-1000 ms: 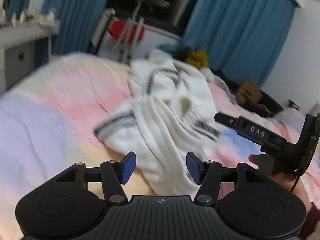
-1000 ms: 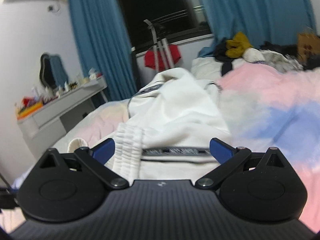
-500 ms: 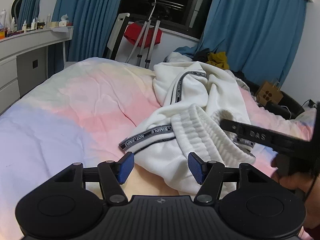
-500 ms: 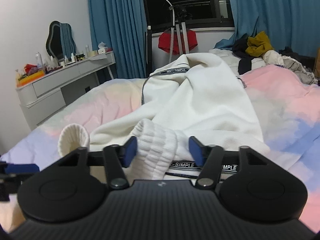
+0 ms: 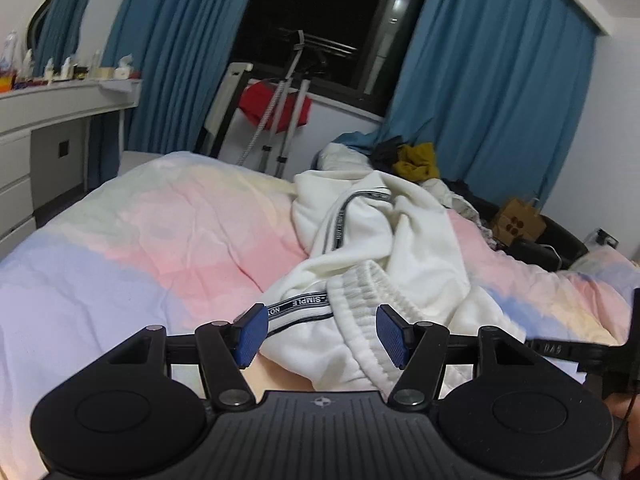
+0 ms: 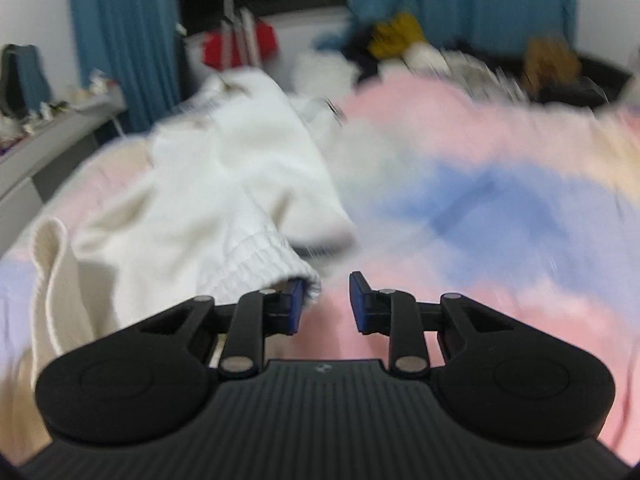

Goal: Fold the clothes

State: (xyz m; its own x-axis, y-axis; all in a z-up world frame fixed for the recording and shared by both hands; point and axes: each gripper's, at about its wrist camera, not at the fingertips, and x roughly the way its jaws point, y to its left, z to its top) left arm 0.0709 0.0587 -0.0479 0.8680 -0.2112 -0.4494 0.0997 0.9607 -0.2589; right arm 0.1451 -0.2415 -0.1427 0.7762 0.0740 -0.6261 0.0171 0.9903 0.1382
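Left gripper (image 5: 320, 334) is wide open, blue pads (image 5: 249, 334) spread to either side of the white garment (image 5: 404, 248), nothing clamped between them. The garment is bunched mid-frame in the left view on the pastel duvet (image 5: 160, 236), running from the gripper up toward the centre of the frame; its ribbed waistband (image 5: 360, 304) and a black-and-white lettered band (image 5: 304, 304) sit just ahead of the pads, the waistband nearer the right pad. Whether fabric touches either pad: cannot tell. Right gripper (image 6: 325, 302) is partly open with a narrower gap and holds nothing; only pink duvet (image 6: 500, 208) shows between its pads. The right view is motion-blurred. There the garment (image 6: 224, 184) fills centre-left of frame, and a ribbed cuff (image 6: 276, 268) ends right at the left pad (image 6: 295, 304), looks to be touching it on the outer side, but blur makes that uncertain. Another ribbed edge (image 6: 52, 276) lies at lower left of the right view. In the left view, part of the right gripper (image 5: 600, 352) shows at the lower right edge. Background in the left view: blue curtains (image 5: 488, 92) across the top, a dark window (image 5: 320, 20) top centre, a red cloth on a stand (image 5: 276, 104) below it, a white dresser (image 5: 44, 128) at upper left, and a pile of clothes (image 5: 412, 160) right of centre.
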